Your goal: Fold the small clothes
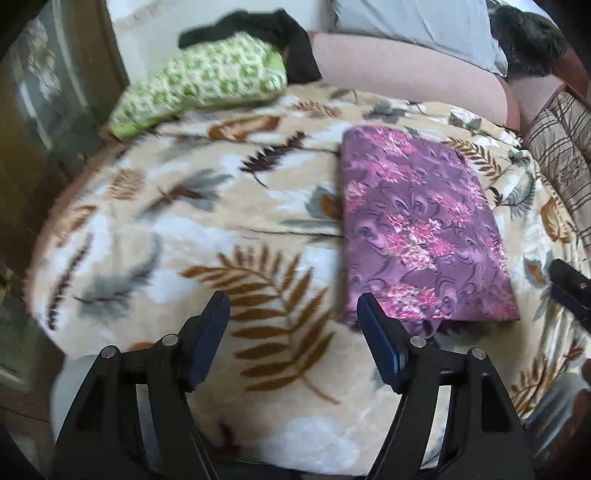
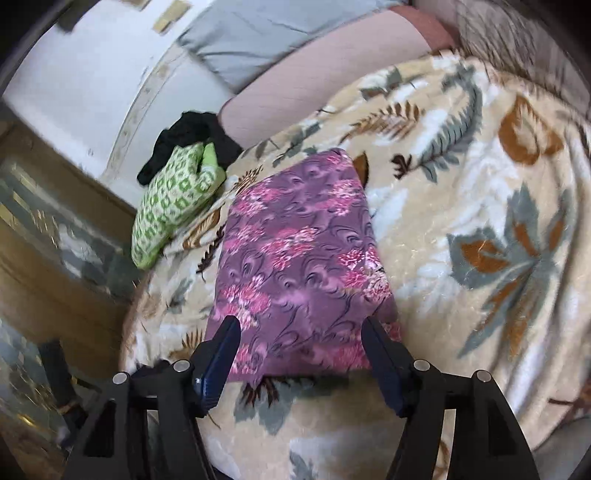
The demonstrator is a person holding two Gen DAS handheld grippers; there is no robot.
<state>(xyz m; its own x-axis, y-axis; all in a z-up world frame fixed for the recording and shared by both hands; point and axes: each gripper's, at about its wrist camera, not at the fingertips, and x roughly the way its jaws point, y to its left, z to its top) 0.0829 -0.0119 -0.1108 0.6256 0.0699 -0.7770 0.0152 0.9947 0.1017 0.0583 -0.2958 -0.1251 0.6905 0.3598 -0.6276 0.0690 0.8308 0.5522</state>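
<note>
Both claws spread wide, nothing between the fingers: left gripper (image 1: 293, 317) hangs over the leaf-print fleece blanket (image 1: 192, 236) just left of the folded purple floral cloth (image 1: 421, 225), right gripper (image 2: 301, 345) sits above that cloth's near edge (image 2: 295, 258), contact unclear through the blur. Purple cloth lies flat as a neat rectangle in the blanket's middle; green-and-white patterned garment (image 1: 199, 85) is bunched at the far left edge, partly on a crumpled black garment (image 1: 280, 33). Behind them: pink bolster (image 1: 406, 74) with a grey pillow (image 1: 417, 22) on top.
</note>
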